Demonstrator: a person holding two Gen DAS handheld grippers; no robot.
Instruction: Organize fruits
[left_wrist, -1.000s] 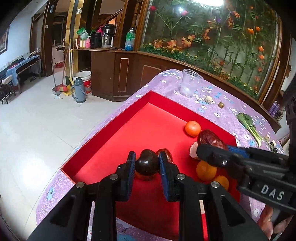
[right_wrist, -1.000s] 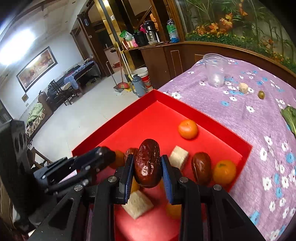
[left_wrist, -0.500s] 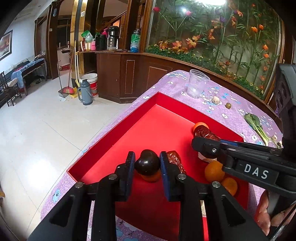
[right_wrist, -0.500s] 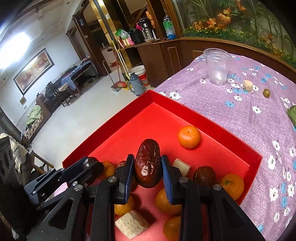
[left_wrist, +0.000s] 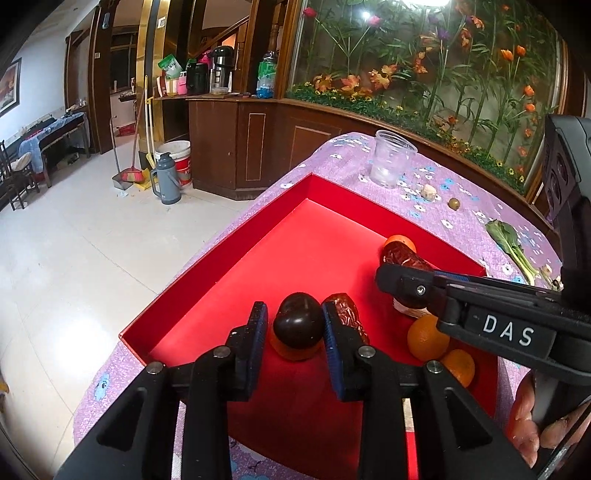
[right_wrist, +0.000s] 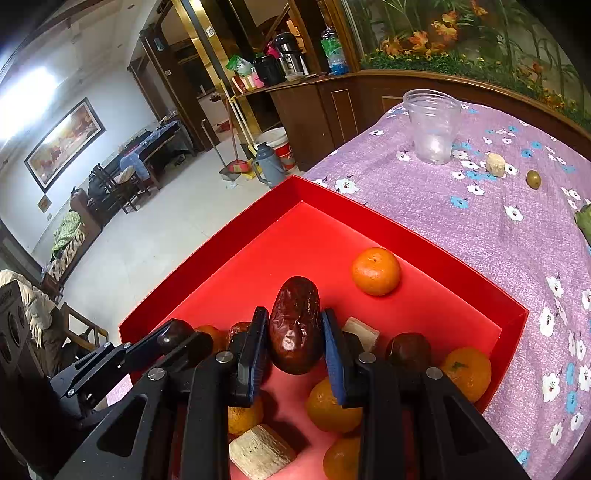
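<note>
A red tray (left_wrist: 218, 258) (right_wrist: 424, 243) lies on a purple flowered tablecloth. My left gripper (left_wrist: 294, 325) is shut on a dark round fruit (left_wrist: 297, 320) above the tray's near corner. My right gripper (right_wrist: 294, 328) is shut on a glossy brown date (right_wrist: 295, 325) above the tray; it also shows in the left wrist view (left_wrist: 402, 291), to the right of the left one. In the tray lie several oranges (right_wrist: 375, 271) (left_wrist: 428, 338), another date (left_wrist: 345, 315) and pale cut chunks (right_wrist: 260, 452).
Behind the tray on the cloth stand a clear plastic cup (left_wrist: 391, 158) (right_wrist: 432, 125), a pale chunk (right_wrist: 495, 164), a small green fruit (right_wrist: 533, 179) and a leafy green (left_wrist: 509, 243). The table edge drops to the floor on the left.
Both grippers have pulled back and risen slightly with their fruits still held. The right gripper now sits closer beside the left one.
</note>
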